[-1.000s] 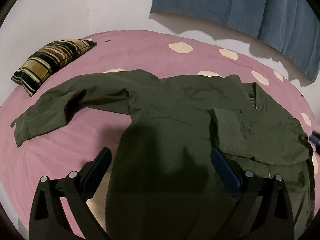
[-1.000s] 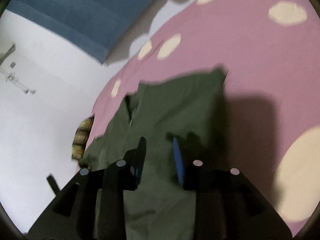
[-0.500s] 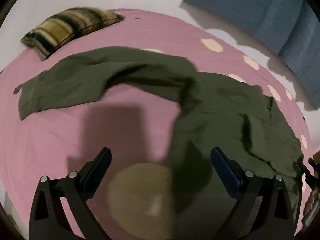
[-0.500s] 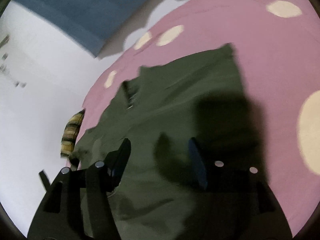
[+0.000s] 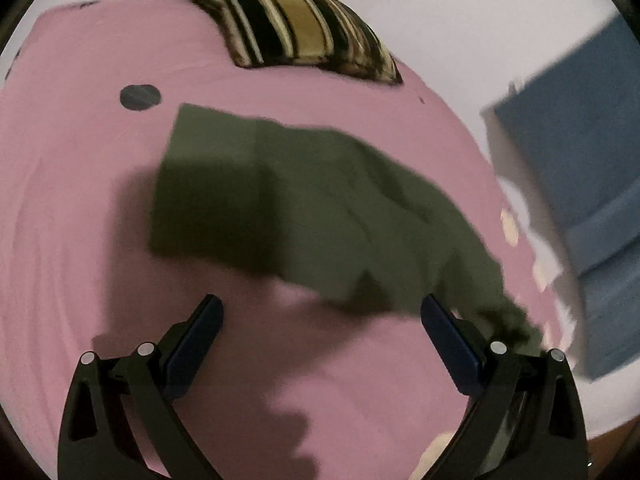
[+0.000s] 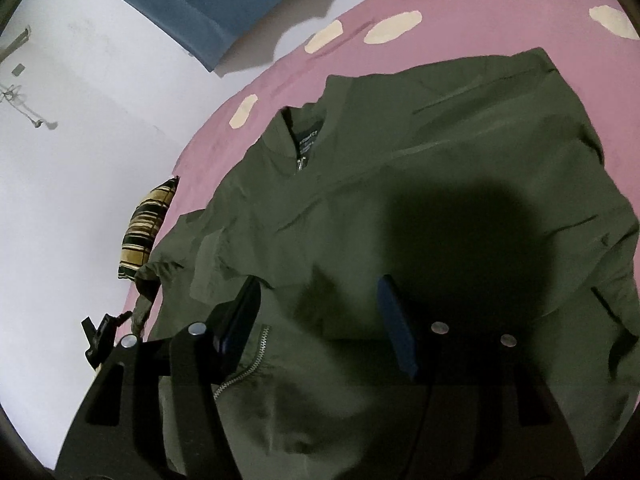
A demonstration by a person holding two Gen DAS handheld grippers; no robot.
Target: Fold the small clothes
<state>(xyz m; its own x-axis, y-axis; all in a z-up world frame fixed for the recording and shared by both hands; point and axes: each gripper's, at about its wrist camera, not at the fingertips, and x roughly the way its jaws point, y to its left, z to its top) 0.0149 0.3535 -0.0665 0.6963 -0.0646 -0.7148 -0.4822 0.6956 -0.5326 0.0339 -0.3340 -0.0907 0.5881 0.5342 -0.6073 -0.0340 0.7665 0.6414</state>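
A: Olive-green jacket (image 6: 420, 216) lies face up on the pink spotted bedsheet (image 6: 500, 20), zip and collar towards 11 o'clock in the right wrist view. One sleeve (image 5: 304, 200) stretches out flat across the sheet, its cuff end near a dark round spot on the sheet (image 5: 141, 97) at 10 o'clock in the left wrist view.

B: Tool state?

A: Left gripper (image 5: 320, 320) released, jaws wide, only bare sheet between them; the sleeve sits just beyond the tips. Right gripper (image 6: 318, 300) also released. Its jaws have just been opening, and they hover above the jacket body with nothing pinched.

B: Risks from here?

A: My judgement only. The left view is smeared, so that hand looks to be travelling fast; a grab taken at that pace may catch sheet along with sleeve, or only one fabric layer. Then the fold would drag crooked.

B: And the right side?

A: With nothing pinning the body, pulling the sleeve across could slide the whole jacket towards the striped pillow (image 5: 296, 28) and rumple the front.
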